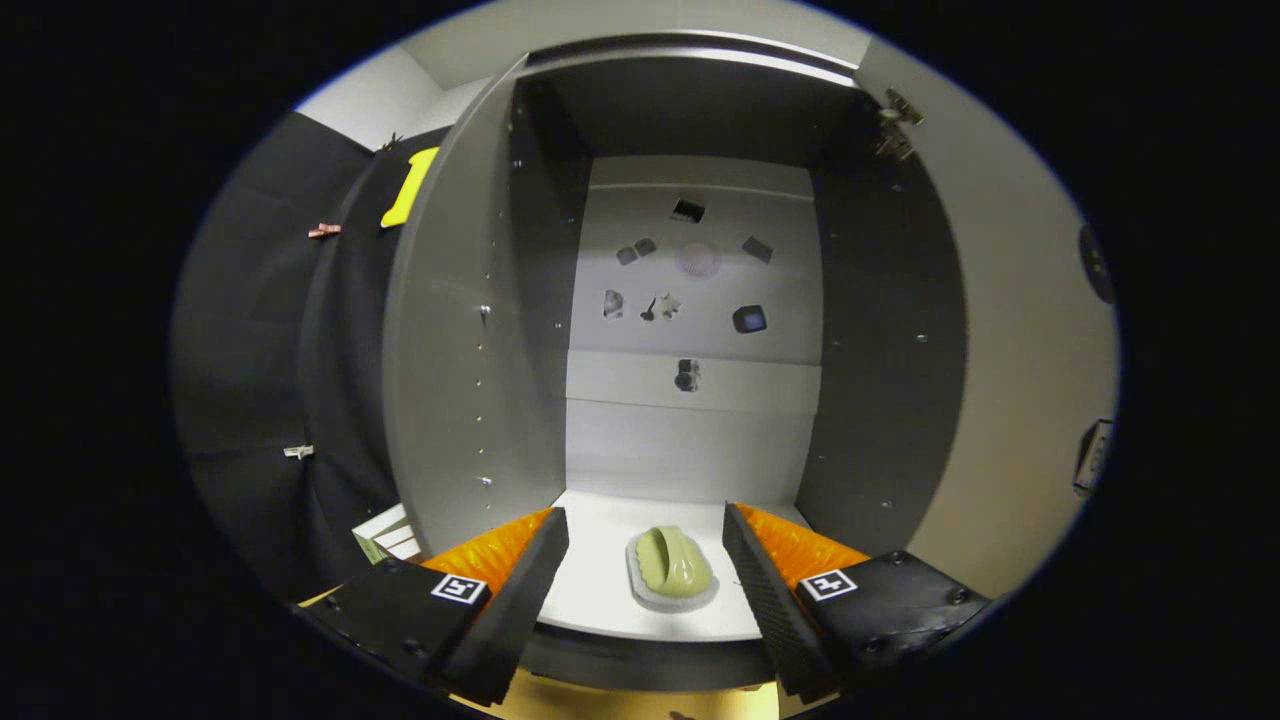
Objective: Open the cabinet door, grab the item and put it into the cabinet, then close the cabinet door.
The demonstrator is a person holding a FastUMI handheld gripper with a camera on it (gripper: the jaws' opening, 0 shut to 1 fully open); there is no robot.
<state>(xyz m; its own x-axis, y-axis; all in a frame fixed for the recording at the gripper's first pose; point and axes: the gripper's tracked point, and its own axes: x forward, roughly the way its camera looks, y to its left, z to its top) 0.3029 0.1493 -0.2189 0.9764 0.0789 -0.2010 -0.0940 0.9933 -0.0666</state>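
Gripper view: tongs [645, 530] spread apart, gripping nothing; a green item [673, 568] lies between the fingers, touching neither, on the floor of the cabinet [690, 420], door [1020, 330] open.

The cabinet [690, 300] is seen open, with its door [1010, 330] swung out on the side of the right finger. A pale green item [672, 567] is laid on the white cabinet floor [600, 590], near the front edge. The gripper [645, 525] is held open, its two fingers spread wide apart. The item is seen between them, touched by neither finger.
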